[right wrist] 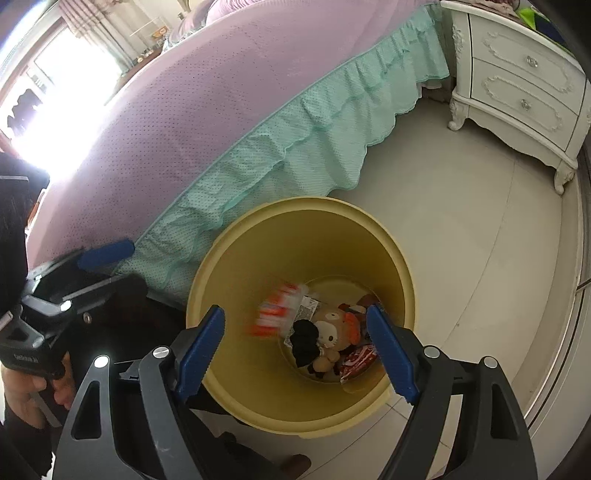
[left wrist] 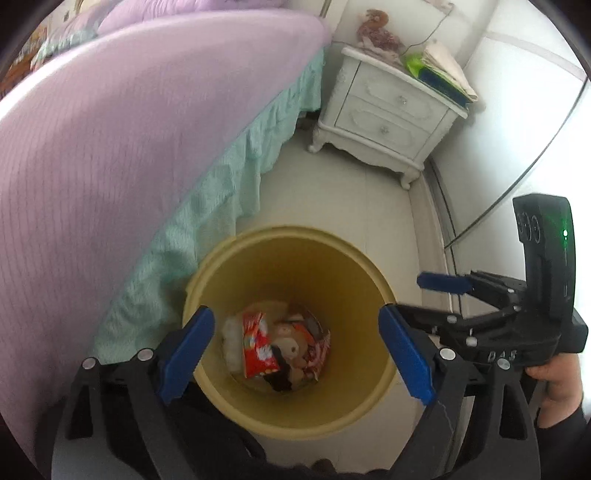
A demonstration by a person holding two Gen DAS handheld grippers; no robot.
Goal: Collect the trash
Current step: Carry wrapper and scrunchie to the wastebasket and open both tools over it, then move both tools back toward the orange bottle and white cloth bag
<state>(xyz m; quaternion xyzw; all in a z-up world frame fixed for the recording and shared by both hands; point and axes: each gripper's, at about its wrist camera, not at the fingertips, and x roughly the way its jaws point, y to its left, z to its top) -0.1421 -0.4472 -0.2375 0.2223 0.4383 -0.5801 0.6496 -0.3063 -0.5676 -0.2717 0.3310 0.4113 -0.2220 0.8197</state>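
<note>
A wide bed is filling the left of both views, its lilac quilted cover dimpled in a fine grid and a mint-green ruffled skirt hanging in soft folds to the pale tiled floor. Beyond it a white carved nightstand is standing on curled feet, with two drawers and small crystal-like knobs; a stack of papers and a green packet are lying on top, beside a reddish plush figure.

Close to the skirt a round yellow plastic bin is sitting on the floor, smooth-walled, tapering to its base, its rim just beside the ruffles. The trash is lying at the bottom: a crinkled red snack wrapper, a second red wrapper, a blurred orange-and-white packet, a tan plush toy with a white face and a black fuzzy piece.

The left gripper is pointing down over the bin's mouth, its blue ribbed pads standing wide apart with nothing between them. The right gripper is hanging over the same opening, jaws likewise spread wide and empty. A hand is gripping the right tool's black handle.
</note>
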